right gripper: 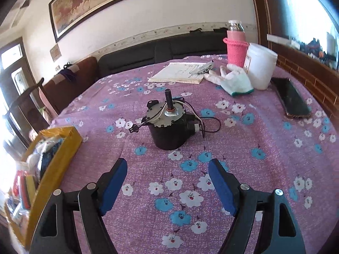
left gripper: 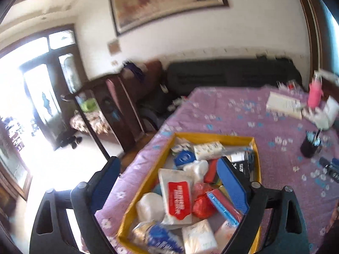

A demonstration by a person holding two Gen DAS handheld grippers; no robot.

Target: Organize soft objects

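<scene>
Soft packets heaped in one yellow box (left gripper: 256, 148), one motor (right gripper: 169, 124) nearby, both tongs (left gripper: 173, 180) (right gripper: 168, 182) released, empty.

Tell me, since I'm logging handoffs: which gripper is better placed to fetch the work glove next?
Probably the right gripper: it faces the tablecloth, jaws open and empty, with the glove ahead beside the white tub. The left gripper, also empty, hangs over the yellow box.
</scene>
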